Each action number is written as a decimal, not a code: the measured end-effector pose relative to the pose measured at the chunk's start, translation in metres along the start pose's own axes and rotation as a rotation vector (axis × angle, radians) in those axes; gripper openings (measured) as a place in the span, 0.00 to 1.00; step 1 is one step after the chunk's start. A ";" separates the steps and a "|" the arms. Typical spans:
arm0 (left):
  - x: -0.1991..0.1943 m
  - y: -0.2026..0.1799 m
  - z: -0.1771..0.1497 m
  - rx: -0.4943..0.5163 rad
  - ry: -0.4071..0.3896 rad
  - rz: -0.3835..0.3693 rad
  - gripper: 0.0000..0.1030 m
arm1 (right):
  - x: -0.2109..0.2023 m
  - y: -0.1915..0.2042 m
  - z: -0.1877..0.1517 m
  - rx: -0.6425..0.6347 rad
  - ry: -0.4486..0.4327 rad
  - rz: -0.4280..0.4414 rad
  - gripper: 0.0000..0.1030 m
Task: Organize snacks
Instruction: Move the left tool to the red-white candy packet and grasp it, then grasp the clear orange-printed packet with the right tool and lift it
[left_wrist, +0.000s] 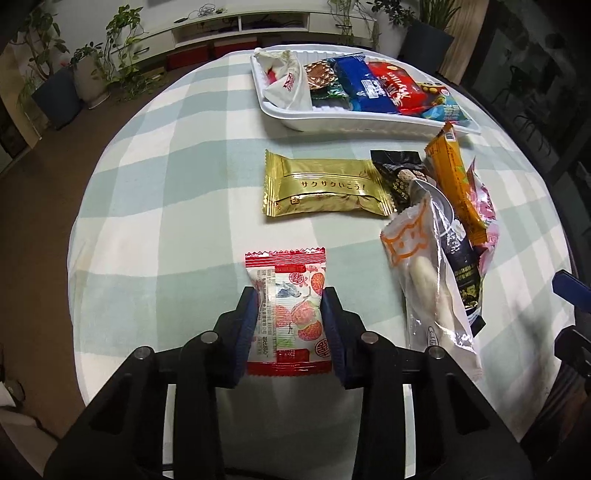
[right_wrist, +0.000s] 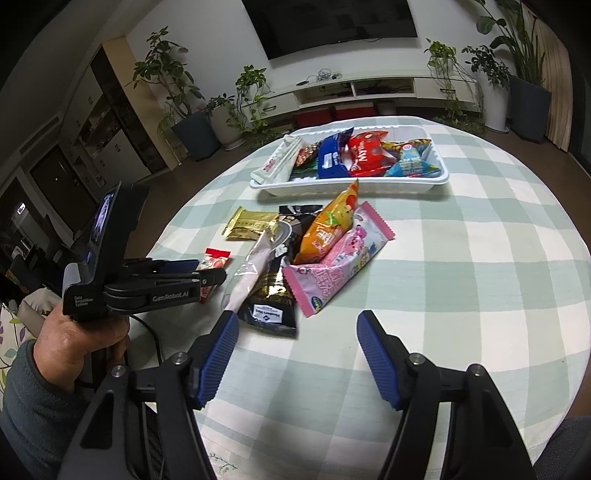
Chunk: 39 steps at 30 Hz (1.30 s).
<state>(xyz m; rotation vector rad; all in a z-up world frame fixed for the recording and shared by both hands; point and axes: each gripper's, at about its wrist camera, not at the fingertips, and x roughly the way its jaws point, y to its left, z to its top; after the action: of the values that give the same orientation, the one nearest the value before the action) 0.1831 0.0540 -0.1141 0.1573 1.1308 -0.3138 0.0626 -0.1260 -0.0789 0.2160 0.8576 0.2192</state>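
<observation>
Your left hand-held gripper (left_wrist: 288, 314) has its two blue pads pressed on the sides of the little red-and-white strawberry candy packet (left_wrist: 286, 314), which lies flat on the counter (left_wrist: 166, 221), so you look ready to lift it. Your right hand-held gripper (right_wrist: 295, 354) is wide apart and holds nothing; the pile of snacks (right_wrist: 317, 254) sits just past its tips. A bit farther is the gold packet (left_wrist: 325, 188), lying by itself. Farthest away is the white tray (left_wrist: 354, 123), already part full, because I think the snacks belong there.
</observation>
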 end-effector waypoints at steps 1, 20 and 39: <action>0.000 0.000 -0.001 0.002 -0.002 -0.002 0.32 | 0.001 0.002 0.000 -0.004 0.001 0.002 0.65; -0.037 0.017 -0.038 -0.126 -0.116 -0.137 0.29 | 0.046 0.053 0.032 -0.051 0.109 0.066 0.45; -0.039 0.023 -0.043 -0.158 -0.138 -0.174 0.29 | 0.113 0.058 0.041 -0.063 0.271 -0.011 0.32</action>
<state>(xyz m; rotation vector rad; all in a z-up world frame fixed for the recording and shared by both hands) 0.1385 0.0943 -0.0973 -0.1022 1.0293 -0.3824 0.1598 -0.0437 -0.1179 0.1232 1.1187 0.2686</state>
